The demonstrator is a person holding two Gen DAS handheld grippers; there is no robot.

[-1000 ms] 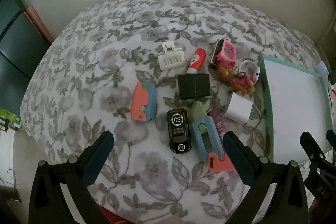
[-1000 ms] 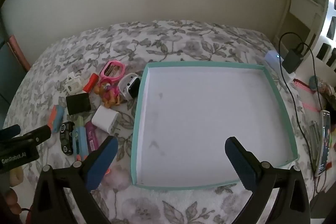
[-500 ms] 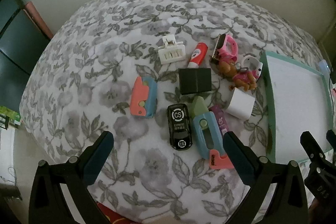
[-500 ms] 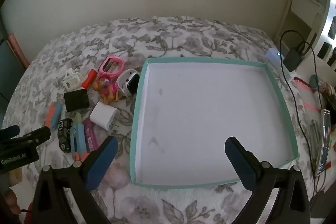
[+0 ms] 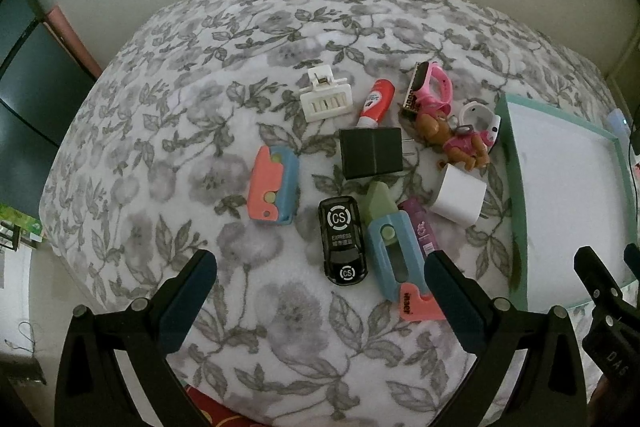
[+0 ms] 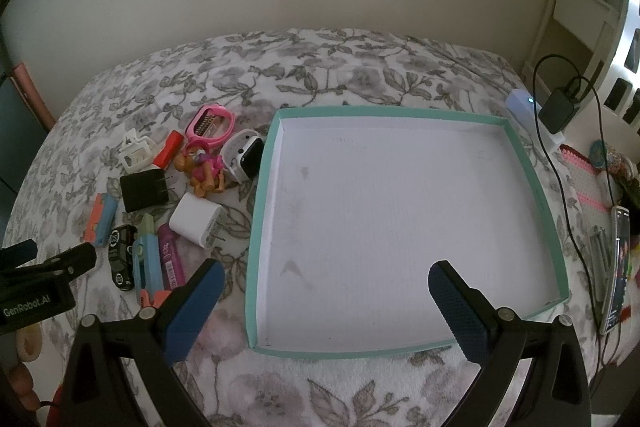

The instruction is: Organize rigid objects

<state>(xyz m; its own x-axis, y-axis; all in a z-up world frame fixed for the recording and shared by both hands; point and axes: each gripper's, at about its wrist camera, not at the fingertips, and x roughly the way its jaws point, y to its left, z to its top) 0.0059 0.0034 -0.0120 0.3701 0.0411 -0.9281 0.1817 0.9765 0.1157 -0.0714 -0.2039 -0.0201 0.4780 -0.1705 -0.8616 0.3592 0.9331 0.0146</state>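
Teal tray point(image 6: 532, 183): laid bare right of the toy pile.
Left claw point(image 5: 320, 291): held wide open, gripping nothing, above black toy car point(image 5: 342, 239).
Right claw point(image 6: 322, 301): spread wide, unloaded.

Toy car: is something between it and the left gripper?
Nothing visible. The left gripper hangs open above the bedspread, and the toy car lies just ahead of its fingers, with only bare cloth between. The blue cutter lies beside the car.
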